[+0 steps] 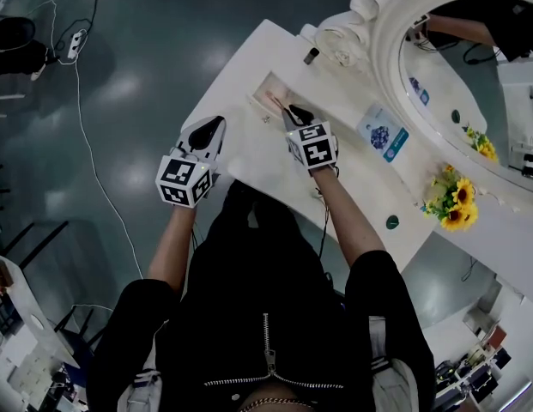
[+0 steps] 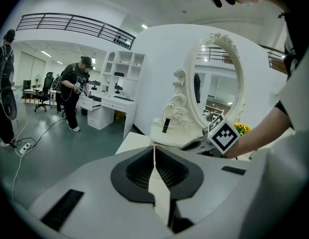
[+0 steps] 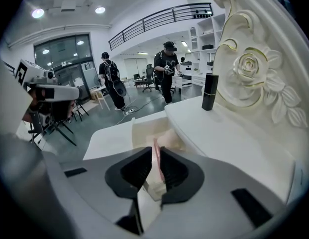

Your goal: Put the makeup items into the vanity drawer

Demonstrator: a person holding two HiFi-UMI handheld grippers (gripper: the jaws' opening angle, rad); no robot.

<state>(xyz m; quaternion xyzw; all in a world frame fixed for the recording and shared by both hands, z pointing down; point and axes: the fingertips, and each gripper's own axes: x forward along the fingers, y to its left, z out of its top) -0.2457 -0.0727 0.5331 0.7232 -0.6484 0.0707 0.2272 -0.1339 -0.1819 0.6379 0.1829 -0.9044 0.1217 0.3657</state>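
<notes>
The white vanity's drawer (image 1: 268, 91) stands pulled out at the table's left end, with something pale pink lying inside (image 3: 169, 138). My right gripper (image 1: 293, 112) hangs over it. A thin pink stick (image 3: 156, 158) stands between its jaws, close to the right one, with a narrow gap showing on the left side, so the jaws are slightly open. My left gripper (image 1: 216, 122) hovers left of the vanity's front edge, shut and empty (image 2: 154, 151). A black lipstick tube (image 1: 311, 56) stands upright on the tabletop by the mirror's carved base (image 3: 209, 92).
An oval mirror (image 1: 472, 67) in a white ornate frame fills the right. On the tabletop lie a blue-and-white packet (image 1: 383, 136), sunflowers (image 1: 455, 200) and a small green round thing (image 1: 392, 222). A cable and power strip (image 1: 75, 43) lie on the floor at left. People stand far off.
</notes>
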